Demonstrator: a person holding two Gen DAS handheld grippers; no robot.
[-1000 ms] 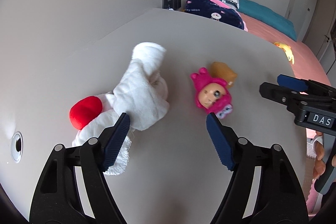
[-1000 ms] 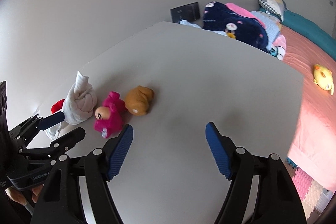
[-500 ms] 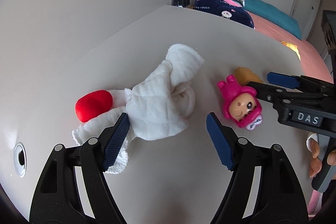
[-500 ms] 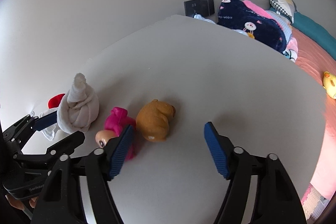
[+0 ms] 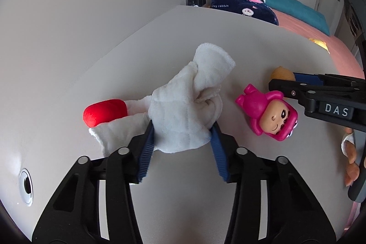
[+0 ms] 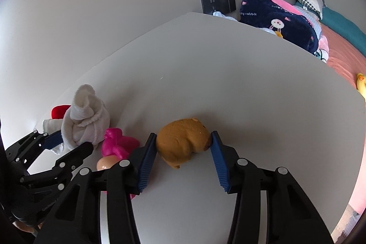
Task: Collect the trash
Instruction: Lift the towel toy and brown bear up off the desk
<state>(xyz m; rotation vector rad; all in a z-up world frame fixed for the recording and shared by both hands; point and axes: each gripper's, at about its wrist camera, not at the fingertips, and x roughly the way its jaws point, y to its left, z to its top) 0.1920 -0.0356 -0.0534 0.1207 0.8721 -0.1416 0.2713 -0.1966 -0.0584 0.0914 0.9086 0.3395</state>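
A knotted white cloth (image 5: 187,106) lies on the white table (image 5: 228,33), with a red piece (image 5: 104,111) at its left end. My left gripper (image 5: 183,129) is shut on the cloth's near end. A pink doll (image 5: 272,113) lies to its right. A brown toy animal (image 6: 183,143) lies on the table in the right wrist view, and my right gripper (image 6: 183,141) is shut on it, one pad against each side. The cloth (image 6: 84,118) and the pink doll (image 6: 116,145) show left of it there.
A round hole (image 5: 25,184) is in the table at near left. Beyond the table's far edge lie a navy blanket (image 6: 279,20), a dark wall socket plate (image 6: 218,1) and a pink bed (image 5: 320,45) with a yellow toy (image 6: 361,84).
Both grippers moved forward and closed: the left onto the white cloth, the right onto the brown toy. Both were open before.
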